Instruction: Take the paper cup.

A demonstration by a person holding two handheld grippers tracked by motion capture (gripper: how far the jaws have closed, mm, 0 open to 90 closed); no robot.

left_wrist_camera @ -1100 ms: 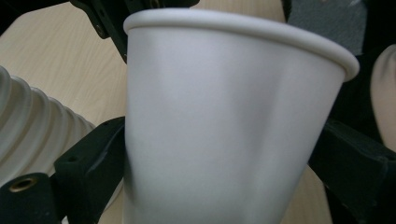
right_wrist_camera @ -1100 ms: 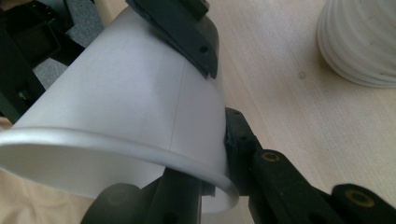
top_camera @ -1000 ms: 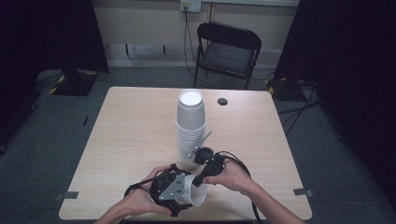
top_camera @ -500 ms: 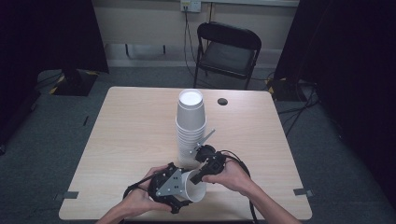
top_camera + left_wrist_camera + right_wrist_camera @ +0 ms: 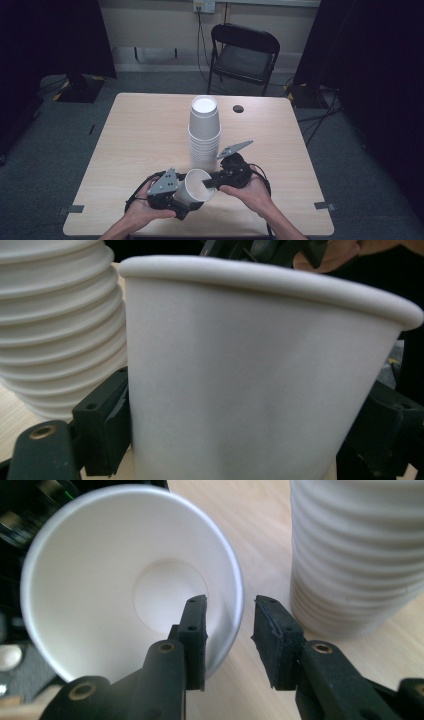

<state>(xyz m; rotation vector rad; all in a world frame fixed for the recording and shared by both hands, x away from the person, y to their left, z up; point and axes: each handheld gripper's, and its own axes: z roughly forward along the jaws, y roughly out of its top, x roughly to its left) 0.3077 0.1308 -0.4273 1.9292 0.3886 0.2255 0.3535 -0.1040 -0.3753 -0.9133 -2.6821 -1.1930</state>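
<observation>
Straddling the rim of a single white paper cup (image 5: 132,580), the right gripper (image 5: 230,630) is holding its two black jaws parted — one pad sitting inside the cup's mouth, the other outside the wall, with a gap showing between rim and outer pad. In the left gripper view the same cup is sitting between the left gripper's jaws, black pads pressing against its wall on both sides, so the left gripper (image 5: 170,192) is gripping the cup. From the high view the cup is lying tilted near the front edge of the wooden table (image 5: 130,140), its open mouth turned toward the right gripper. Just behind both grippers a tall stack of white cups (image 5: 204,132) is standing upside down near the table's middle — its ribbed rims showing close beside the held cup. A small dark disc (image 5: 238,108) is lying farther back, and a black folding chair (image 5: 243,55) is standing beyond the table.
</observation>
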